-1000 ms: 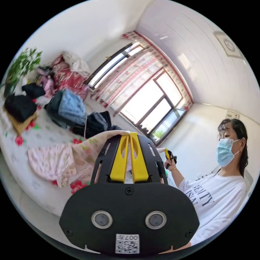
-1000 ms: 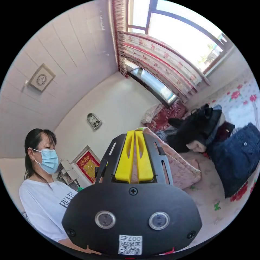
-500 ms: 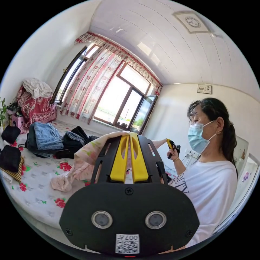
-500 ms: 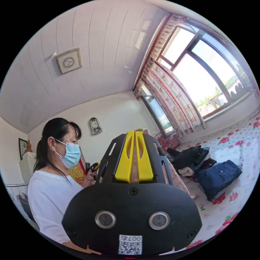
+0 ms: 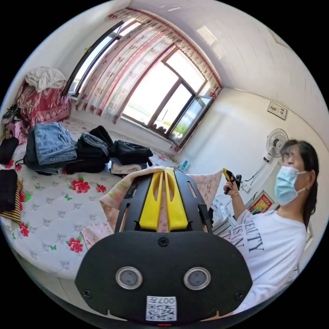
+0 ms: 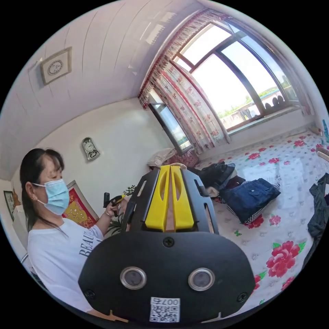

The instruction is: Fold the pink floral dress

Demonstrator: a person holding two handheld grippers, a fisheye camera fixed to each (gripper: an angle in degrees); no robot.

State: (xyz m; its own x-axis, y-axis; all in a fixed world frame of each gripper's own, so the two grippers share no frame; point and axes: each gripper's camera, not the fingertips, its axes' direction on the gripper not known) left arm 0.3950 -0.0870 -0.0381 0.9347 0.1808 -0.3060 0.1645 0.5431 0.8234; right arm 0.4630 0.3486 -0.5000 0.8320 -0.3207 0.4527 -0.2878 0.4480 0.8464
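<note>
the left gripper (image 5: 163, 171) has its two yellow jaws pressed together on the top edge of the pink floral dress (image 5: 113, 198), and the cloth hangs down from it in front of the bed (image 5: 51, 219). in the left gripper view i see also the right gripper (image 5: 229, 175), lifted up in the person's hand, with the other corner of the dress running to it. in the right gripper view the jaws of this gripper (image 6: 170, 169) stand close together with a thin strip of pink cloth between them, so it grips the dress too. a second ago most of the dress lay spread on the flowered bed cover and only one edge was lifted; now the lower part is gathered near the bed edge and the top edge is stretched between the two grippers, which seem further apart. i think this means the dress is being shaken out and opened flat in the air, so the folding itself is not yet begun. behind it, the piles of jeans (image 5: 51, 144) and dark clothes (image 5: 92, 150) lie on the bed, well apart from the dress.
</note>
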